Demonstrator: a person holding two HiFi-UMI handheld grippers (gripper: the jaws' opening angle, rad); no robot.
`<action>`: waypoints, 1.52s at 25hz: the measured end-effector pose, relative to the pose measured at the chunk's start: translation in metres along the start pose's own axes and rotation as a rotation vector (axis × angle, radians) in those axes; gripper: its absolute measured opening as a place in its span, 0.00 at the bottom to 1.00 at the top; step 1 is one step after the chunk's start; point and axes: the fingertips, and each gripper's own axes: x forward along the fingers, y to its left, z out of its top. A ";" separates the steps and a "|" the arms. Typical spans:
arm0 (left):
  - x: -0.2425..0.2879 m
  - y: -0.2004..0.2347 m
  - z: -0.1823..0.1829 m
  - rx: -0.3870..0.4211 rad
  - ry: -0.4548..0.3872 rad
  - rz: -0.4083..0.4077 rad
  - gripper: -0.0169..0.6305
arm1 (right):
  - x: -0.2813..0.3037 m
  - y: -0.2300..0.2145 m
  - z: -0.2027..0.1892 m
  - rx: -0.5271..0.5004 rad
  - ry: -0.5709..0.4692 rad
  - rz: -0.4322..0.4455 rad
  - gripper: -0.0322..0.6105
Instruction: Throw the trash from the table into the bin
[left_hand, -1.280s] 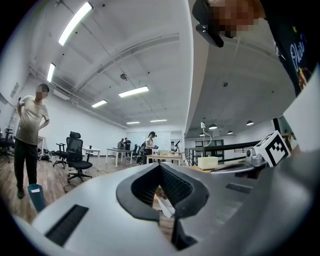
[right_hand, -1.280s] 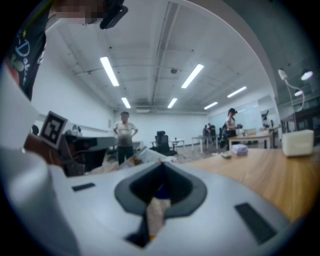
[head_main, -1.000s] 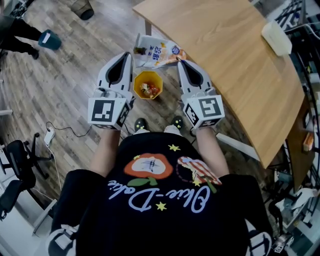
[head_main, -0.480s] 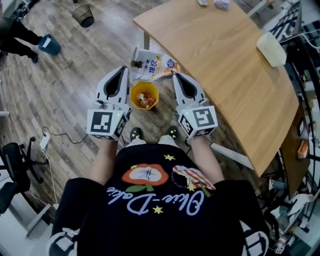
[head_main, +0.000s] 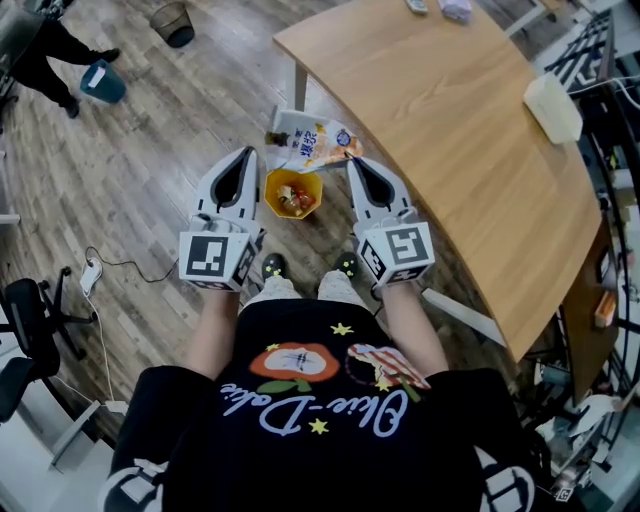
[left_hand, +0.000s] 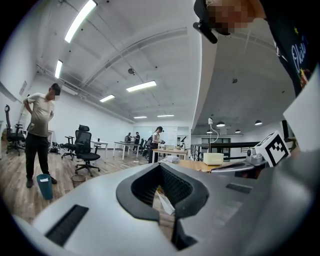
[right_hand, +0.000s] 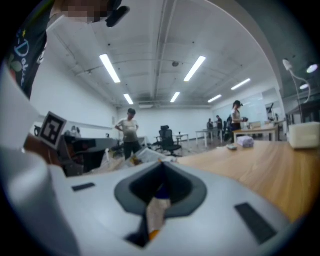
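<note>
Right gripper (head_main: 352, 162) has its jaws pressed nearly together, and a crumpled white and orange printed snack packet (head_main: 312, 140) is pinched between them by one corner. In the right gripper view a fold of that wrapper sticks up through the gap between the jaws. Left gripper (head_main: 246, 152) also has its jaws drawn together. A thin white strip is caught where they meet, and it looks like the packet's opposite edge, though the join is hard to make out from above. The packet hangs spread between the two tips, out past the corner of the curved light wooden table (head_main: 450, 130) and over the grey-brown plank floor (head_main: 130, 170).

Below and just nearer the person sits a small yellow hexagonal plastic bin (head_main: 316, 183), on the floor between the two grippers. Bits of red and white rubbish (head_main: 293, 200) lie inside it. The packet is beyond the bin's far rim, not over its mouth. The person's dark shoes (head_main: 275, 265) stand close behind the bin.

A white rectangular box (head_main: 553, 105) rests near the table's far edge. Across the room a standing person (head_main: 40, 45) is beside a teal bucket (head_main: 100, 80), and a black wire wastebasket (head_main: 172, 18) stands further off.
</note>
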 end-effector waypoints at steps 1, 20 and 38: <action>-0.001 0.001 -0.002 -0.001 0.003 0.000 0.04 | 0.001 0.001 -0.002 0.003 0.005 0.001 0.08; 0.008 0.010 -0.057 -0.056 0.080 0.014 0.04 | 0.027 -0.020 -0.063 0.052 0.119 -0.008 0.08; 0.006 0.043 -0.112 -0.086 0.074 0.113 0.04 | 0.048 -0.034 -0.140 0.114 0.180 -0.022 0.08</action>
